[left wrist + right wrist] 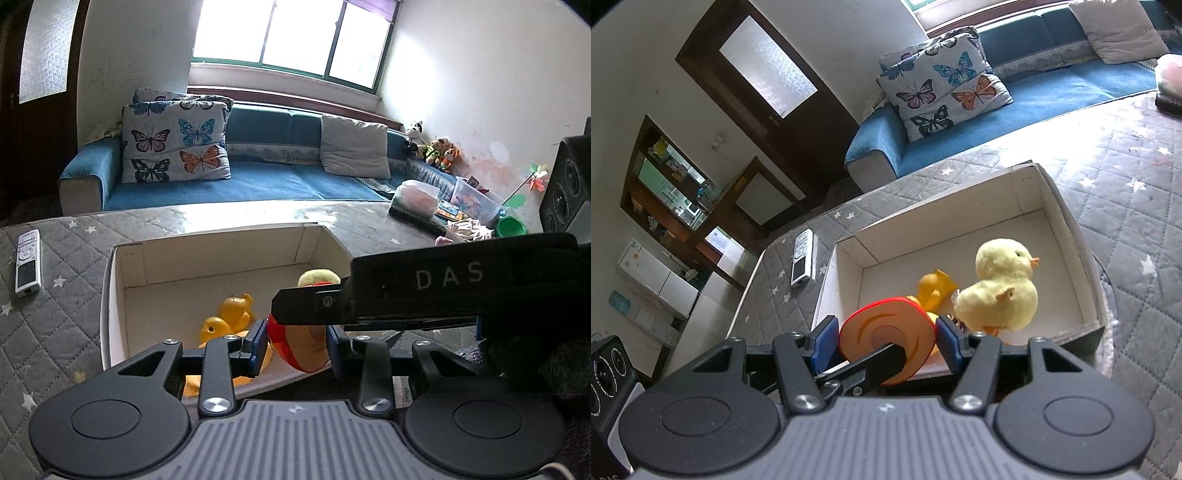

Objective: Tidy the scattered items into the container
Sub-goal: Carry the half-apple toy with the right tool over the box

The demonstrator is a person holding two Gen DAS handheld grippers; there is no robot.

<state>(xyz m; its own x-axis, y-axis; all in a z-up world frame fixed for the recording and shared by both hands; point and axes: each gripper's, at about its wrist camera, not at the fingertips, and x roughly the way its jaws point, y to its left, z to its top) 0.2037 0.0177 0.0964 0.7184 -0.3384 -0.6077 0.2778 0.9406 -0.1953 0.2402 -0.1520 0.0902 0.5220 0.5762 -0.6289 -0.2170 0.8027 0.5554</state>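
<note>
The round orange toy with the red rim (pixel 886 332) is sitting between the blue pads of both grippers at once, at the near edge of the open white box (pixel 960 221). Whether it is touching the box floor is not clear.

The right gripper (pixel 886 343) is clamping it, one pad pressing on each side of the disc. The left gripper (pixel 295 349) is gripping the same toy from another angle, its pads meeting the red rim on both sides. In the left wrist view a black finger (pixel 314 301) of the right gripper is crossing just above the toy. In the right wrist view a finger (pixel 871 360) of the left gripper is lying across the toy's face.

Inside the box, a yellow rubber duck (pixel 232 314) is lying just behind the toy. A pale yellow plush chick (pixel 1001 291) is standing upright beside the duck, toward the box's right wall.

The box is resting on a grey quilted mattress (pixel 55 325) printed with white stars. A white remote control (pixel 27 262) is lying on that mattress to the left of the box, apart from it.

Beyond the mattress a blue sofa (pixel 258 177) is standing under a window, carrying a butterfly cushion (pixel 173 147).
</note>
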